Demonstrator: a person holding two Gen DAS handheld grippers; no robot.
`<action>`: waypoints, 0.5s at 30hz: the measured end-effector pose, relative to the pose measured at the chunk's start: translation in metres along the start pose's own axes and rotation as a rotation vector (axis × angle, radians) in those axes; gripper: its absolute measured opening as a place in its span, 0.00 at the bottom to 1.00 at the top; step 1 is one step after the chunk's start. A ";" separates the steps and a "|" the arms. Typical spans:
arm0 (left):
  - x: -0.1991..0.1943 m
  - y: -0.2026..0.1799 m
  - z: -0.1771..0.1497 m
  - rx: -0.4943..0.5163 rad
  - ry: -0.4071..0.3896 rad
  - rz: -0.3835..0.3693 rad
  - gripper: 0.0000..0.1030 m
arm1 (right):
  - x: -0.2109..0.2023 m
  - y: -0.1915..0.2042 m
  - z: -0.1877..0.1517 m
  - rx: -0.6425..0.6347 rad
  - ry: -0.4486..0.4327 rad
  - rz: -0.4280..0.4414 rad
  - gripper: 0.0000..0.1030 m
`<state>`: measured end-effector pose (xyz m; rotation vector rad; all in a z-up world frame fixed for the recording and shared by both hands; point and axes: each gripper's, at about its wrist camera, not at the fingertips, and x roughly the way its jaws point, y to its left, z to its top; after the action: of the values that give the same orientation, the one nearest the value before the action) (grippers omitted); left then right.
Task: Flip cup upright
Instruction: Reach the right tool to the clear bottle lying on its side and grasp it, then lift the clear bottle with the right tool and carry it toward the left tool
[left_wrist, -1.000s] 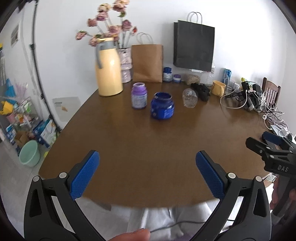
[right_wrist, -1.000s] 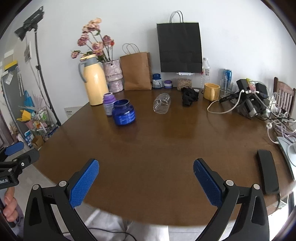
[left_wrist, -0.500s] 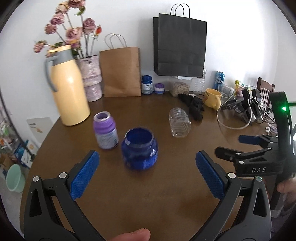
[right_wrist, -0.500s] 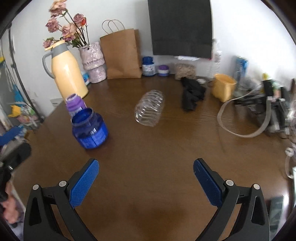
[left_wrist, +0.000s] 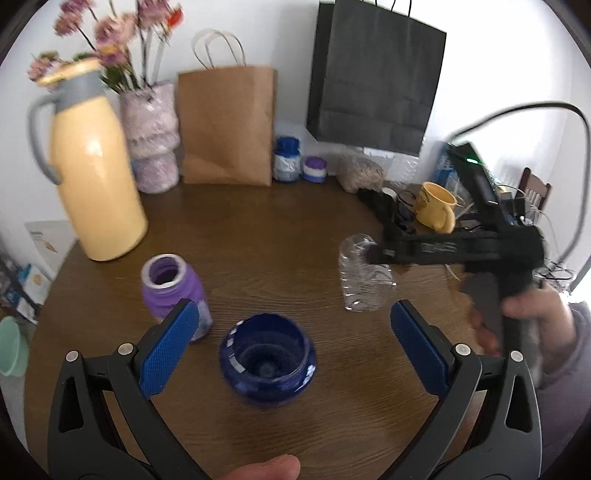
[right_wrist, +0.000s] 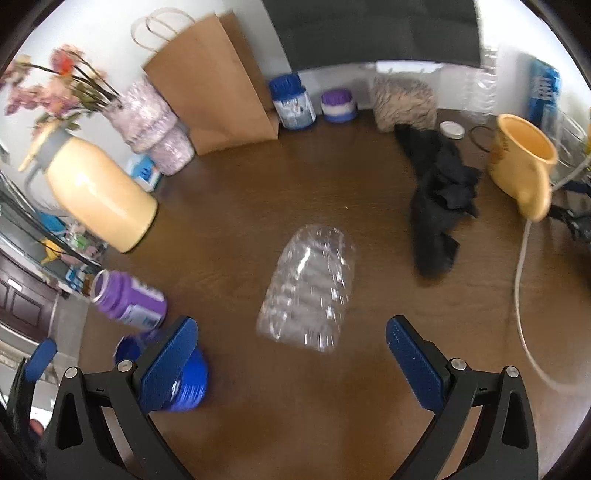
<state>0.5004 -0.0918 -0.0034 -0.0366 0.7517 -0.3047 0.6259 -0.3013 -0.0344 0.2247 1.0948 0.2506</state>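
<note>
Your target, the clear ribbed plastic cup (right_wrist: 308, 291), lies on its side near the middle of the brown wooden table (right_wrist: 332, 406), well apart from the black cloth (right_wrist: 439, 195) and the yellow mug (right_wrist: 521, 162). Your right gripper (right_wrist: 291, 358) is spread wide with nothing between its blue pads, and the cup sits just ahead of the gap, so line the pads up across the ribbed body, not the ends. Thin plastic like this will likely buckle, so close gently and only enough to hold. Your left gripper (left_wrist: 291, 339) is also wide open and empty, hovering over the dark blue jar (left_wrist: 267, 363) beside the purple jar (left_wrist: 173, 284); keep it off both while the right hand rotates the cup onto its base.
</note>
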 end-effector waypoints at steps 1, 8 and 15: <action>0.007 0.001 0.005 -0.002 0.022 -0.020 1.00 | 0.010 0.003 0.008 -0.007 0.022 -0.009 1.00; 0.035 0.001 0.018 0.017 0.099 -0.022 1.00 | 0.064 0.005 0.030 0.000 0.149 -0.114 0.96; 0.033 0.008 0.014 0.021 0.096 -0.039 1.00 | 0.084 -0.003 0.021 0.008 0.196 -0.118 0.66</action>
<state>0.5342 -0.0948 -0.0162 -0.0168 0.8441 -0.3537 0.6814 -0.2793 -0.0969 0.1445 1.2985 0.1650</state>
